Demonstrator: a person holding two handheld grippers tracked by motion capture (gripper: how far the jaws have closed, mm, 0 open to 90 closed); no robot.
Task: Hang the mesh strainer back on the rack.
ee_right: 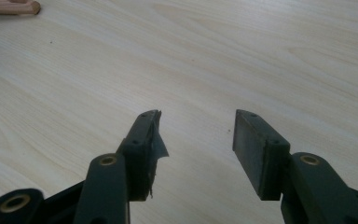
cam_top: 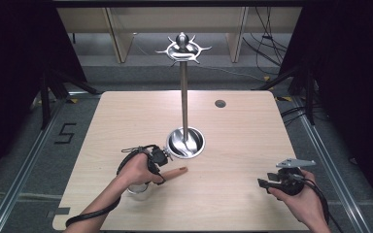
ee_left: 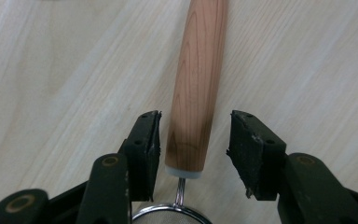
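A small metal strainer (cam_top: 137, 188) with a round wooden handle (cam_top: 176, 171) lies flat near the table's front left. My left gripper (cam_top: 158, 167) points down at it. In the left gripper view the handle (ee_left: 196, 84) runs up between the two jaws near its strainer end. The left pad (ee_left: 144, 149) stands close beside it and the right pad (ee_left: 251, 154) stands clearly apart, so my left gripper (ee_left: 193, 140) is open. The strainer's rim (ee_left: 170, 215) peeks in at the bottom. My right gripper (cam_top: 262, 183) (ee_right: 196, 135) hovers open over bare table at the front right.
A tall metal stand (cam_top: 184, 97) with a ring of hooks (cam_top: 182, 48) on top rises from a shiny bowl-shaped base (cam_top: 186, 142) just behind my left hand. A grey cable hole (cam_top: 220, 103) sits farther back. The handle's tip (ee_right: 11, 6) shows far off in the right gripper view.
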